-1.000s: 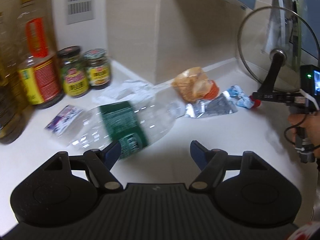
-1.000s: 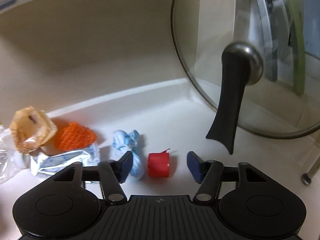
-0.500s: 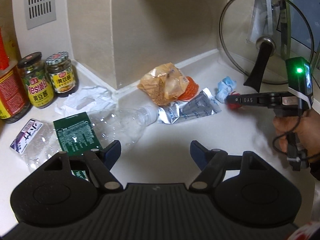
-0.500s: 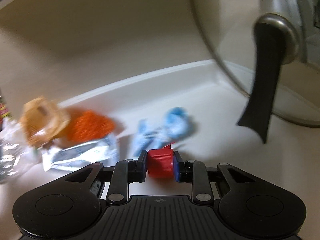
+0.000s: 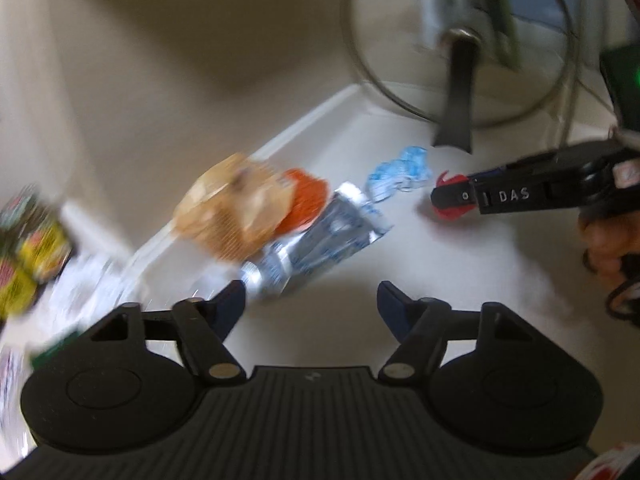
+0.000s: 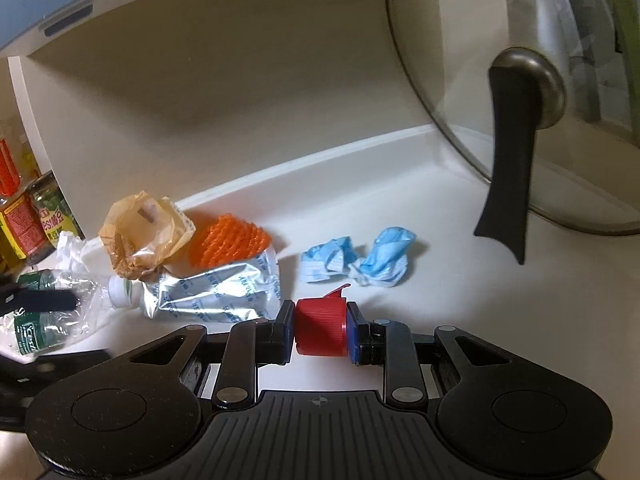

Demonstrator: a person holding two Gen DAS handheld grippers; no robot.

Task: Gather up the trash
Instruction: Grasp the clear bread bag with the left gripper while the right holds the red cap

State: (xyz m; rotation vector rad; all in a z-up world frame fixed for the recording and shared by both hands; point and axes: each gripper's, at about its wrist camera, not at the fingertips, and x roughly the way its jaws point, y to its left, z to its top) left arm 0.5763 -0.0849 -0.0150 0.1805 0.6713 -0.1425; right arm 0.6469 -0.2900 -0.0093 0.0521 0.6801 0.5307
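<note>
Left wrist view, blurred. Left gripper (image 5: 310, 300) at lower centre, jaws roughly halfway apart after a slight closing, nothing between them; silver foil pouch (image 5: 316, 240) just beyond the left fingertip, probably the next pickup. Tan crumpled bag (image 5: 232, 210) and orange mesh (image 5: 306, 200) overlapping at centre left, resting on the pouch's upper end. Blue crumpled wrapper (image 5: 400, 172) right of centre. Right gripper (image 5: 454, 198) entering from the right edge, held by a hand (image 5: 608, 236), clamped on the red bottle cap (image 5: 450, 196). Open white countertop (image 5: 480, 272) between the two grippers: ample room for approach. Glass pot lid (image 5: 460, 40) leaning upright at upper right, a limit on travel that way.

Right wrist view, sharp. Right gripper (image 6: 320, 328) at lower centre, jaws drawn in narrow, pads pressing both sides of the red bottle cap (image 6: 321, 326); cap gripped across its ribbed wall, seemingly at or just off the counter. Blue crumpled wrapper (image 6: 360, 260) just beyond the cap, apart from it. Silver foil pouch (image 6: 216, 292) at left of centre, beneath orange mesh (image 6: 228, 242) and tan crumpled bag (image 6: 144, 232). Clear plastic bottle (image 6: 60, 312) lying at lower left, jars (image 6: 40, 220) behind. Glass pot lid (image 6: 520, 112) close at right, handle hanging low: retreat best made backward or leftward.
</note>
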